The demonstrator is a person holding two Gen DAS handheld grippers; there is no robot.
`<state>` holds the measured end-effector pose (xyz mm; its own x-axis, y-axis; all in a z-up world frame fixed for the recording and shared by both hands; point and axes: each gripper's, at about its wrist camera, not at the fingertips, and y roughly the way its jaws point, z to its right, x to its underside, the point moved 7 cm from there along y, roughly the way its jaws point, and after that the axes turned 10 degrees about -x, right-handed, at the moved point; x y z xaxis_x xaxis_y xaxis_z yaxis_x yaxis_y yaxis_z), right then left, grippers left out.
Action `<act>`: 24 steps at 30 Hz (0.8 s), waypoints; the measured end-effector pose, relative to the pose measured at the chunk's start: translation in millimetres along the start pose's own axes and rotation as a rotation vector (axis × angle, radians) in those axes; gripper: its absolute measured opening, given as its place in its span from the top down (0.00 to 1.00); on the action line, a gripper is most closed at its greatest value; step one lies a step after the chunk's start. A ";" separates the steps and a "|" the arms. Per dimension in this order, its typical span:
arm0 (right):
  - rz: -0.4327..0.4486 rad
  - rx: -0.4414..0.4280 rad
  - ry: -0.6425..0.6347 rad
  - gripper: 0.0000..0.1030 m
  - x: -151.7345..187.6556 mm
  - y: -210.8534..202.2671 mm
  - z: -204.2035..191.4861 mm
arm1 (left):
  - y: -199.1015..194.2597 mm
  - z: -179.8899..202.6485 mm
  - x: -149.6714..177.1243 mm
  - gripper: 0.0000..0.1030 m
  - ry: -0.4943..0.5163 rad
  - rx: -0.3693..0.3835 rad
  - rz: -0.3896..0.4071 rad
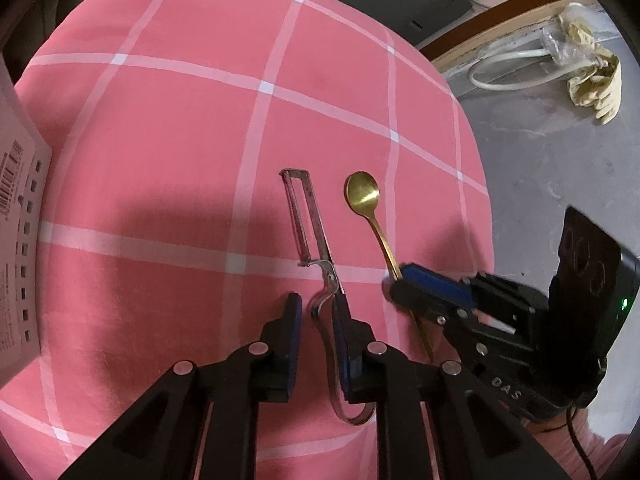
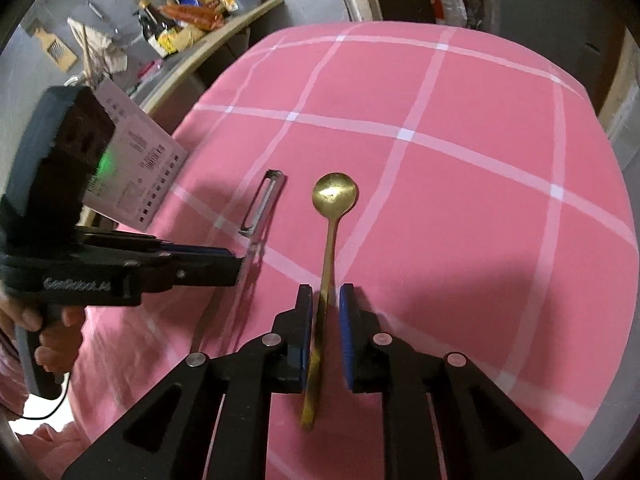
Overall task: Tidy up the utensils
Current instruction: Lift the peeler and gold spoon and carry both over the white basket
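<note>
A metal peeler (image 1: 304, 216) and a gold spoon (image 1: 362, 192) lie side by side on a pink checked cloth (image 1: 160, 128). My left gripper (image 1: 318, 304) straddles the peeler's looped handle. Its right pad is close against the handle and a strip of cloth shows beside the left pad, so it is open. In the right wrist view my right gripper (image 2: 326, 292) straddles the handle of the spoon (image 2: 335, 194), which rests flat; a gap shows on the right side, so it is open. The peeler (image 2: 262, 208) and left gripper (image 2: 240, 268) sit to its left.
A white box with a barcode (image 1: 16, 200) stands at the cloth's left edge. The cloth's right edge drops to grey floor (image 1: 540, 140) with a cable and a rag. A cluttered shelf of bottles (image 2: 192, 12) lies beyond the table. A hand (image 2: 48, 332) holds the left gripper.
</note>
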<state>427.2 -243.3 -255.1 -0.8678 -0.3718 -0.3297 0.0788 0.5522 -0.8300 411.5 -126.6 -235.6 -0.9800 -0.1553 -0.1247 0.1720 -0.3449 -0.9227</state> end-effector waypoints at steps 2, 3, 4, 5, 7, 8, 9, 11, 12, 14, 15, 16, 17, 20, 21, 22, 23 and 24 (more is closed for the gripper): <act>-0.023 0.014 -0.013 0.90 -2.5 2.1 0.3 | 0.2 0.8 0.4 0.90 0.021 -0.019 -0.003; -0.030 0.017 -0.018 0.91 -3.2 2.8 0.1 | 1.1 2.3 0.3 0.92 0.028 -0.024 -0.006; -0.043 0.016 -0.017 0.91 -3.8 3.1 -0.4 | 2.2 3.4 0.4 0.93 0.034 -0.028 -0.011; -0.052 0.016 -0.012 0.91 -4.7 3.4 -0.5 | 2.9 4.3 0.3 0.93 0.039 -0.029 -0.012; -0.061 0.017 0.003 0.94 -6.9 4.8 -0.7 | 3.2 6.5 -0.3 0.94 0.057 -0.044 -0.018; -0.054 0.001 0.030 0.95 -7.3 4.3 0.7 | 3.7 7.4 -0.4 0.94 0.060 -0.051 -0.018; -0.047 -0.014 0.049 0.95 -6.9 4.6 1.8 | 3.4 8.3 -0.2 0.94 0.063 -0.058 -0.015; -0.021 -0.080 0.114 0.96 -1.1 2.8 4.4 | 2.0 10.7 2.1 0.94 0.073 -0.066 -0.007; -0.002 -0.098 0.128 0.96 1.9 0.6 4.4 | -0.1 13.4 4.7 0.94 0.077 -0.050 0.005; 0.044 -0.126 0.155 0.96 11.3 -6.6 2.8 | -6.4 17.9 10.8 0.95 0.087 -0.028 0.037; 0.090 -0.141 0.168 0.96 16.5 -14.3 -0.2 | -9.9 19.1 13.1 0.94 0.091 -0.033 0.057; 0.112 -0.143 0.172 0.96 19.3 -17.5 -0.5 | -15.6 20.1 16.2 0.94 0.095 -0.034 0.088; 0.147 -0.146 0.177 0.96 23.1 -22.3 -2.7 | -19.3 20.4 18.1 0.94 0.096 -0.034 0.109; 0.256 -0.158 0.189 0.96 28.8 -40.2 -10.6 | -34.6 22.5 24.3 0.95 0.109 -0.062 0.183; 0.298 -0.154 0.183 0.96 28.5 -47.9 -14.5 | -41.7 24.0 26.0 0.95 0.108 -0.061 0.207; 0.326 -0.153 0.179 0.96 27.9 -51.8 -17.1 | -48.9 24.1 26.1 0.95 0.110 -0.061 0.229; 0.367 -0.152 0.175 0.96 26.8 -59.0 -22.4 | -57.7 24.8 26.1 0.95 0.115 -0.062 0.256; 0.392 -0.152 0.172 0.96 24.1 -64.8 -24.3 | -67.5 26.2 26.6 0.95 0.122 -0.064 0.287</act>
<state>389.2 -269.9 -198.4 -0.8566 0.0092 -0.5158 0.3559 0.7343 -0.5780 376.5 -131.8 -167.1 -0.8980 -0.1237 -0.4223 0.4400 -0.2435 -0.8643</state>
